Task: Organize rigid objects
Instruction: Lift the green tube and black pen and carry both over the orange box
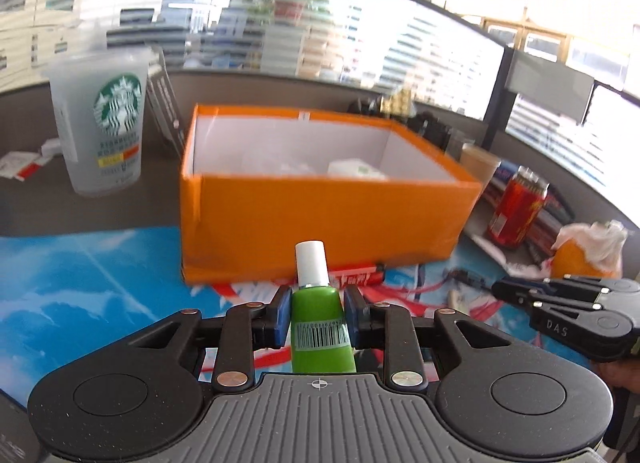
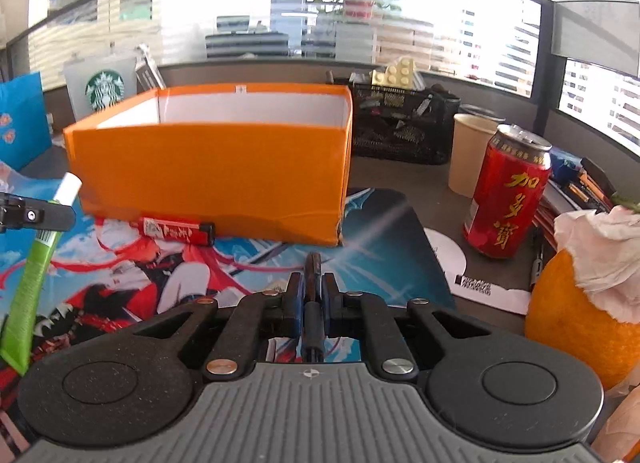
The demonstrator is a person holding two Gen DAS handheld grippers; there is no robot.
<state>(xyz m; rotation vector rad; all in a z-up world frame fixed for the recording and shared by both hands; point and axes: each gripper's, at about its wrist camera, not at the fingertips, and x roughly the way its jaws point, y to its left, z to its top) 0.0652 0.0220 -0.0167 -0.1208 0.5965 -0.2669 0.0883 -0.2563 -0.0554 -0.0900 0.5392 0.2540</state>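
My left gripper (image 1: pixel 317 315) is shut on a green tube (image 1: pixel 322 327) with a white cap, held upright above the printed mat in front of the orange box (image 1: pixel 320 215). The tube also shows at the left of the right wrist view (image 2: pixel 32 283). My right gripper (image 2: pixel 312 295) is shut on a thin dark pen (image 2: pixel 312 271), pointing toward the orange box (image 2: pixel 216 175). The box is open, with pale items inside. A red lighter (image 2: pixel 178 231) lies on the mat against the box's front wall. It also shows in the left wrist view (image 1: pixel 356 277).
A Starbucks cup (image 1: pixel 102 123) stands left of the box. A red can (image 2: pixel 506 195), a paper cup (image 2: pixel 470 153), a black mesh organiser (image 2: pixel 400 131) and an orange with tissue (image 2: pixel 580 311) crowd the right. The right gripper shows in the left view (image 1: pixel 568 303).
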